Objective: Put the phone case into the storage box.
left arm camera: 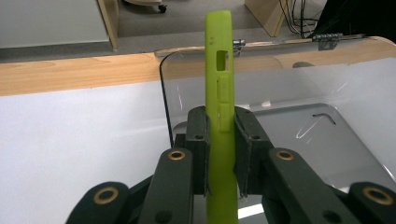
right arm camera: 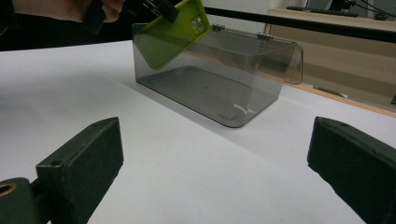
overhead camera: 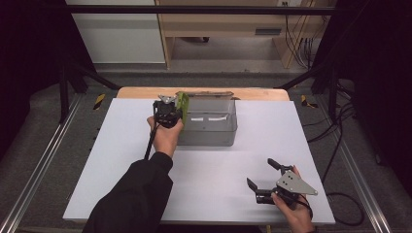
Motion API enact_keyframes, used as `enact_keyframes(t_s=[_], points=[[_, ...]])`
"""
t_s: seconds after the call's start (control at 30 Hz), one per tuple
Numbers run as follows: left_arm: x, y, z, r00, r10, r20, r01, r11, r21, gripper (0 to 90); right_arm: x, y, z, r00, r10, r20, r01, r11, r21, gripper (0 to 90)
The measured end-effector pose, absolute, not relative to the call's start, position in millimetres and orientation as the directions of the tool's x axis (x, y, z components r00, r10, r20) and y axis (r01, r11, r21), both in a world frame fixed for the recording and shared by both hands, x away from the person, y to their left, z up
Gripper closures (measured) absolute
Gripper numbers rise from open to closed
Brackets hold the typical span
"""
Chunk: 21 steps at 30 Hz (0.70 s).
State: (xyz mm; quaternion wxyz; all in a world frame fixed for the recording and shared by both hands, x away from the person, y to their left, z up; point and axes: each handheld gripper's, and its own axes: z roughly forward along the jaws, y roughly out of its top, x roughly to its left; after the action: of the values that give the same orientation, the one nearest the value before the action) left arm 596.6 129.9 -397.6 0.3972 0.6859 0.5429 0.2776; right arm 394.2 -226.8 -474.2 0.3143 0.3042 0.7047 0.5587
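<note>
A lime-green phone case [left arm camera: 219,88] stands on edge between the jaws of my left gripper [left arm camera: 220,126], which is shut on it. In the high view the left gripper [overhead camera: 167,112] holds the phone case [overhead camera: 182,102] at the left end of a smoky transparent box [overhead camera: 209,124]. In the right gripper view the phone case [right arm camera: 173,32] hangs tilted over the near-left corner of the box [right arm camera: 219,88]. My right gripper [overhead camera: 262,175] rests open near the table's front right, with nothing between its jaws [right arm camera: 210,172].
The box stands on a white table sheet [overhead camera: 145,170], its hinged lid open toward a wooden table edge [overhead camera: 204,91] behind. Black frame bars and cables surround the table.
</note>
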Motion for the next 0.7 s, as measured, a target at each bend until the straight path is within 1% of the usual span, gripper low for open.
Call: enact_keyframes(t_s=[0.7], points=[[595.9, 128.3, -402.3, 0.26, 0.963, -0.064, 0.537, -0.089, 0.839, 77.8, 394.4, -225.5, -474.5, -0.615, 0.782, -0.099, 0.09, 0.195, 0.977, 3.6]])
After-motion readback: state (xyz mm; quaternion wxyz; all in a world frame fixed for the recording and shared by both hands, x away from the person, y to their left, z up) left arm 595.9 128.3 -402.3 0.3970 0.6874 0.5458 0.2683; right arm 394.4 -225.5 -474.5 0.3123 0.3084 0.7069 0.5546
